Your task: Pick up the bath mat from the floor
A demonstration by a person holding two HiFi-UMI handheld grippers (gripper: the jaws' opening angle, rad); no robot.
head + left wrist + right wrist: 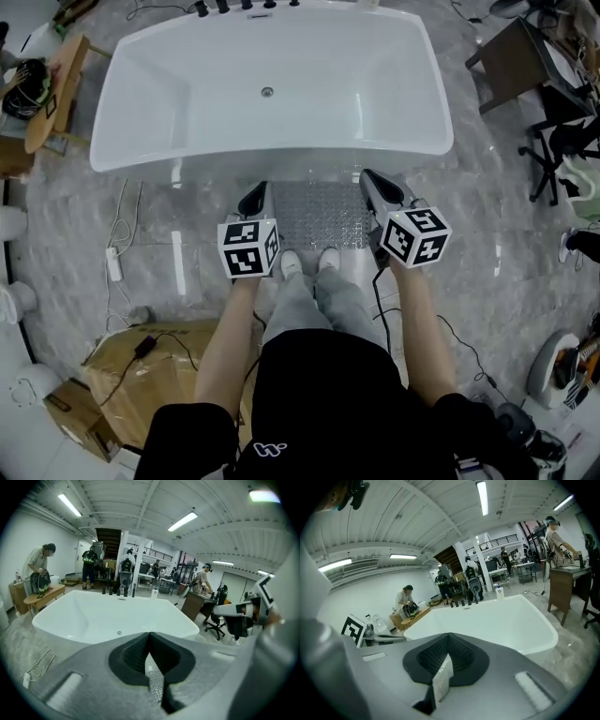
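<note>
At picture centre in the head view, the bath mat (pixel 319 214), a clear studded sheet, spans the gap between both tools. The left gripper (pixel 254 197) pinches its 9 o'clock edge, and the right gripper (pixel 371 180) pinches its 3 o'clock edge. Each gripper view confirms the hold. The left gripper (pixel 150 637) has its jaws pressed together on a strip of bath mat (pixel 156 686), and the right gripper (pixel 449 637) is likewise clamped on the bath mat (pixel 442 679). Whether the sheet is clear of the floor cannot be told.

Surroundings, head view:
- A white bathtub (pixel 141 103) fills 12 o'clock, its near rim just beyond the mat, with a drain (pixel 267 92) and dark taps (pixel 246 6) at its far end.
- The person's white shoes (pixel 292 263) stand at the mat's 6 o'clock edge.
- A power strip (pixel 113 262) with its cord lies at 9 o'clock.
- A cardboard box (pixel 150 375) sits at 7 o'clock.
- A wooden bench (pixel 56 94) carrying a backpack (pixel 23 89) is at 10 o'clock.
- A brown desk (pixel 516 61) and a black office chair (pixel 562 150) are at 2 o'clock.

The floor (pixel 487 253) is glossy grey marble-patterned tile. The left gripper view shows a large workshop hall with a white ribbed ceiling, strip lights (pixel 183 521), a dark staircase (pixel 108 536) and several people beyond the tub. One person (pixel 40 569) bends over the bench.
</note>
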